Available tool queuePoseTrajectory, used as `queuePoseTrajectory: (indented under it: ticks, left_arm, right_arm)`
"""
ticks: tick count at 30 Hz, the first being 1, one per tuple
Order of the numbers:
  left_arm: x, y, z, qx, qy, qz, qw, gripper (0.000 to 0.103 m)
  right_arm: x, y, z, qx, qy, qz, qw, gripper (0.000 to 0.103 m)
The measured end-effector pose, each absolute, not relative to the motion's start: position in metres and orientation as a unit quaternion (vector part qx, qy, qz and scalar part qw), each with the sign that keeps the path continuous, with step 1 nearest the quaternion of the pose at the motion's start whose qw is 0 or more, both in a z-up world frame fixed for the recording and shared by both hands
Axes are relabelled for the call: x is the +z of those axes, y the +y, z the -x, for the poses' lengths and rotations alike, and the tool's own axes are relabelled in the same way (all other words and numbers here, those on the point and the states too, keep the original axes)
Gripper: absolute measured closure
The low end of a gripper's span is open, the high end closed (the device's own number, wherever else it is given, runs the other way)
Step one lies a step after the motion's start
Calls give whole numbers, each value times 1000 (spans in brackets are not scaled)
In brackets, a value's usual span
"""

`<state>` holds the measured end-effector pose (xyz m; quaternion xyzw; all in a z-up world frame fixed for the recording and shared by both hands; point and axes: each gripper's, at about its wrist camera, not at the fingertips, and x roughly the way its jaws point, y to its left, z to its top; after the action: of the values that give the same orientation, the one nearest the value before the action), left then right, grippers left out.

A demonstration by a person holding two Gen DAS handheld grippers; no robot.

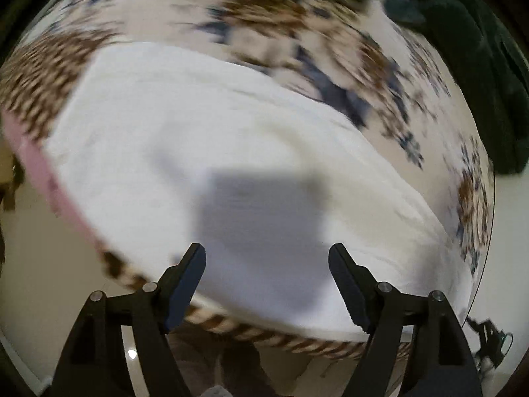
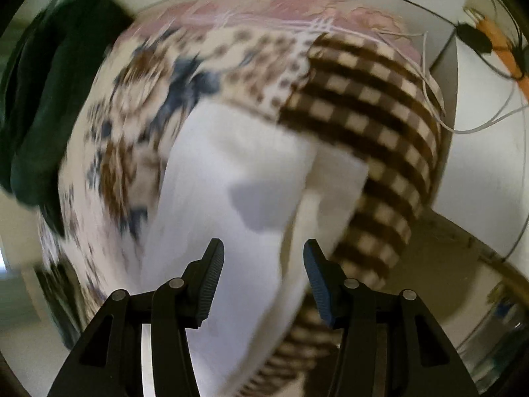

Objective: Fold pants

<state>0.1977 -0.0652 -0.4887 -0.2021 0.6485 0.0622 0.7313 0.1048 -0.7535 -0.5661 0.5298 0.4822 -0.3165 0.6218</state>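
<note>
Both claws gape above white pants (image 2: 251, 172) running lengthwise away

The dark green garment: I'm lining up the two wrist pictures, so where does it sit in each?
Left wrist: the dark green garment fills the upper right corner, beyond the patterned blanket.
Right wrist: the garment lies along the upper left edge, beside the same blanket.
Shared landmark: the white pants, spread mid-frame ahead of both open grippers.
</note>
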Motion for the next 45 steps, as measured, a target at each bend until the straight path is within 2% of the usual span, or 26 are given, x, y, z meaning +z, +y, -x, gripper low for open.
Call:
queuePoseTrajectory:
  ticks: [2, 3, 4, 5, 10, 13, 16, 18, 21, 22, 26, 28, 29, 33, 35, 37, 41, 43, 45]
  left_arm:
    - [-502, -88, -213, 44, 657, 187, 729, 28]
    - [-509, -100, -217, 36, 663, 174, 727, 28]
    - [-517, -111, -223, 28, 674, 161, 721, 28]
    - [-521, -117, -222, 23, 678, 155, 719, 28]
    - [-540, -134, -224, 17, 697, 114, 708, 28]
    - [-556, -130, -222, 26, 709, 96, 698, 28]
    - [-568, -127, -223, 25, 718, 90, 689, 28]
    - [-573, -127, -225, 17, 722, 86, 686, 25]
    - [-585, -135, -230, -5, 730, 77, 679, 6]
    - [-589, -139, -232, -13, 732, 74, 677, 0]
    - [-598, -146, -238, 4, 739, 56, 672, 0]
    - [-599, -146, -239, 7, 738, 57, 673, 0]
    - [-600, -147, -240, 8, 736, 60, 674, 0]
    - [-605, -145, -240, 12, 728, 71, 682, 0]
    - [-604, -140, -237, 18, 717, 70, 693, 0]
    - [-605, -136, -233, 24, 710, 67, 701, 0]
    - [-589, -139, -232, 16, 718, 82, 691, 0]
    - [-572, -143, -229, 0, 703, 109, 703, 0]
    - [-575, -153, -221, -5, 714, 83, 695, 0]
  right_arm:
    - [-579, -760, -111, -329, 479, -538, 610, 53]
    - [-581, -762, -113, -330, 469, -546, 611, 67]
    - [-582, -761, -116, -339, 469, -542, 609, 90]
    - [-576, -760, -116, -349, 468, -531, 614, 96]
    - [-521, -742, -114, -367, 442, -456, 679, 99]
    - [-546, -753, -109, -368, 493, -440, 654, 99]
    - [-580, -767, -90, -384, 541, -456, 593, 91]
    - [-583, -773, -76, -382, 520, -495, 582, 87]
    - [-579, -774, -65, -370, 483, -526, 594, 68]
    - [-580, -774, -62, -356, 471, -540, 600, 68]
    - [-589, -776, -64, -346, 468, -548, 601, 68]
    - [-588, -778, -66, -374, 471, -520, 607, 86]
    - [-588, -780, -66, -385, 475, -510, 605, 90]
    - [-579, -788, -73, -381, 466, -518, 607, 89]
    - [-566, -784, -86, -361, 484, -501, 621, 78]
    - [-555, -775, -99, -344, 498, -476, 638, 53]
    - [-559, -761, -105, -328, 538, -446, 636, 46]
    - [-572, -753, -97, -316, 551, -465, 617, 38]
    - [-581, -742, -94, -303, 563, -470, 608, 38]
